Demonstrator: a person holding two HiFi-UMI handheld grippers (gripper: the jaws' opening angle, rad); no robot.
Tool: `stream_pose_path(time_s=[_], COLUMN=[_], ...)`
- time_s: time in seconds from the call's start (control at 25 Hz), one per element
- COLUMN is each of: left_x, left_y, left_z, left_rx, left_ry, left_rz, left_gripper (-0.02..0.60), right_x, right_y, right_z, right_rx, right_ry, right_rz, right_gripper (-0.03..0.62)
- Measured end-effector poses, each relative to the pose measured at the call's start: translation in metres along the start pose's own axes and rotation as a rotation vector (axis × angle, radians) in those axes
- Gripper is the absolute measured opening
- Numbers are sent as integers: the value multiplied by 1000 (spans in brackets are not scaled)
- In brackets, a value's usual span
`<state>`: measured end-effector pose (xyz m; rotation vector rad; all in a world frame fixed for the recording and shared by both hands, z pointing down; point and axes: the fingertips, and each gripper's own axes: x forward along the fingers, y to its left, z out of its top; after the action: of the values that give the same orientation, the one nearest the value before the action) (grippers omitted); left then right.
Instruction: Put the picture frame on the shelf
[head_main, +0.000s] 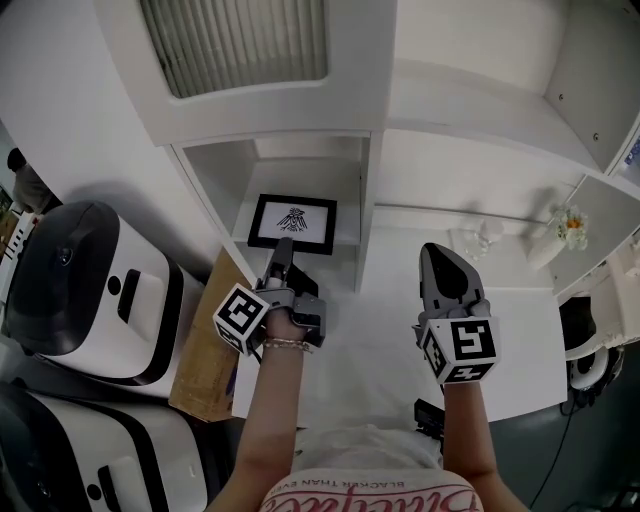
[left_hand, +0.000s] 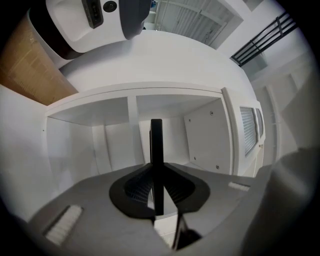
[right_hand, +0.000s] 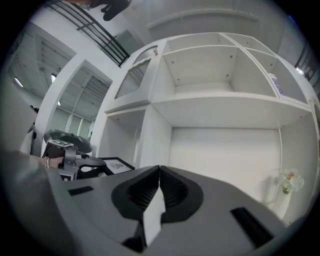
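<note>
Left tool grips the picture frame by its near edge, inside the shelf.

The picture frame has a smooth, matt black moulding around a white paper print. The shelf looks like smooth white painted board with a faint satin sheen. The left claw and the right claw are both matt grey plastic, black and finely ribbed on their inner faces. At eight o'clock in the head view, a sheet of brown cardboard shows a dull, rough face. At nine o'clock, a machine has a glossy white plastic shell with shiny black trim. A thin bracelet on the left wrist glints like metal.
</note>
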<state>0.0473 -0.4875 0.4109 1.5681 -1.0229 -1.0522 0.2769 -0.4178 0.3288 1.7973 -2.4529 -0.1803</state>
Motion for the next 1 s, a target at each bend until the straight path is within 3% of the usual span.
stream_pose_path(time_s=[0.28,0.48,0.68,1.0], left_x=[5,6,6,21], left_y=[11,12,22,27], left_z=[5,2,1,4], left_rx=[-83,-23,0,-4], left_ry=[-10,19,47,42], left_rz=[31,97,189,210], left_gripper=[69,72,164,192], right_x=[14,15,18,19], right_y=[4,5,9,12], right_z=[-7,-13,-13,-12], right_rx=[9,12,13,10], right_ry=[18,24,23,16], right_rz=[26,30,40,49], right_gripper=[9,9,9,9])
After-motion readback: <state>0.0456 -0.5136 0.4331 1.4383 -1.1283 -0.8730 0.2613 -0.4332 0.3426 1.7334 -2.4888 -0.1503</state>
